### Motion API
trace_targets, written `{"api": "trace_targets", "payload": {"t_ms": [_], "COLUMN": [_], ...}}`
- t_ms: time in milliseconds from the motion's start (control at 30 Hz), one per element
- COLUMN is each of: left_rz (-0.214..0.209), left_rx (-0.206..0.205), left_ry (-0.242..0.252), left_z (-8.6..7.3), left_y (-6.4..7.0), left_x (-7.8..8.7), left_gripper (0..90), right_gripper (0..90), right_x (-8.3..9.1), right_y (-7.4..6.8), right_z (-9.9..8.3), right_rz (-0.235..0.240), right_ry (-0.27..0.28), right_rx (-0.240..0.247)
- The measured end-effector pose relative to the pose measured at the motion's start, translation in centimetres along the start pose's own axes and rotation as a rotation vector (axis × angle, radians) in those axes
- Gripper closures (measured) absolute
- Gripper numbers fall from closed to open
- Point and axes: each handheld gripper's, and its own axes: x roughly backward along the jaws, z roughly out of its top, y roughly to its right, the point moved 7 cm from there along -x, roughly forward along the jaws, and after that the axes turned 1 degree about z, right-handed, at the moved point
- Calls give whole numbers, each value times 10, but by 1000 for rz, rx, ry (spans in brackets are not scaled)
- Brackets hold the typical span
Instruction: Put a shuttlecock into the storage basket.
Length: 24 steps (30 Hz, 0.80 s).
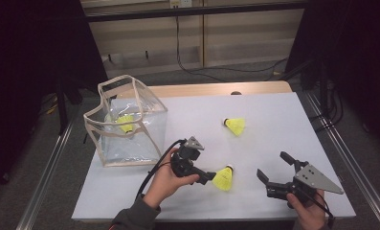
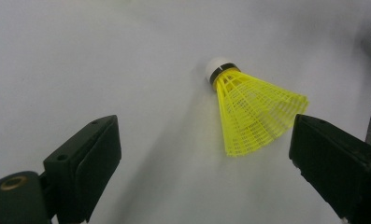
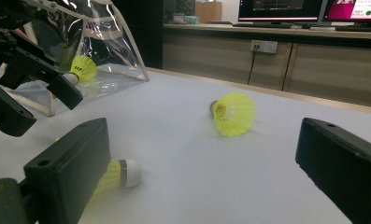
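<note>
1. My work surface is a white table (image 1: 273,143), with a clear plastic bag trimmed in beige (image 1: 125,122) on it.
2. One yellow mesh shuttlecock (image 1: 126,122) already lies inside the bag.
3. My left gripper (image 1: 207,177), jaws wide, closes in on the nearest yellow shuttlecock (image 2: 253,109), right of the bag.
4. My right gripper (image 1: 273,170) waits wide open; a third shuttlecock (image 1: 235,125) lies beyond, so I judge two remain.

High view: above tabletop (image 1: 273,120) near edge, facing forward-down. Left gripper view: close, looking down at near shuttlecock (image 2: 253,112). Right gripper view: low, facing toward far-left corner; shares that shuttlecock (image 3: 120,173).
</note>
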Motion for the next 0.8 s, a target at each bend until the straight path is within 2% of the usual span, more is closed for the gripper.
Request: {"api": "trace_targets", "payload": {"t_ms": [800], "left_rz": [-1], "left_rx": [-25], "left_ry": [-8], "left_z": [-5], "left_y": [8], "left_x": [-13], "left_gripper": [100], "right_gripper": [30], "right_x": [0], "right_y": [-1], "right_z": [0], "right_rz": [0], "right_ry": [-1], "right_rx": [0]}}
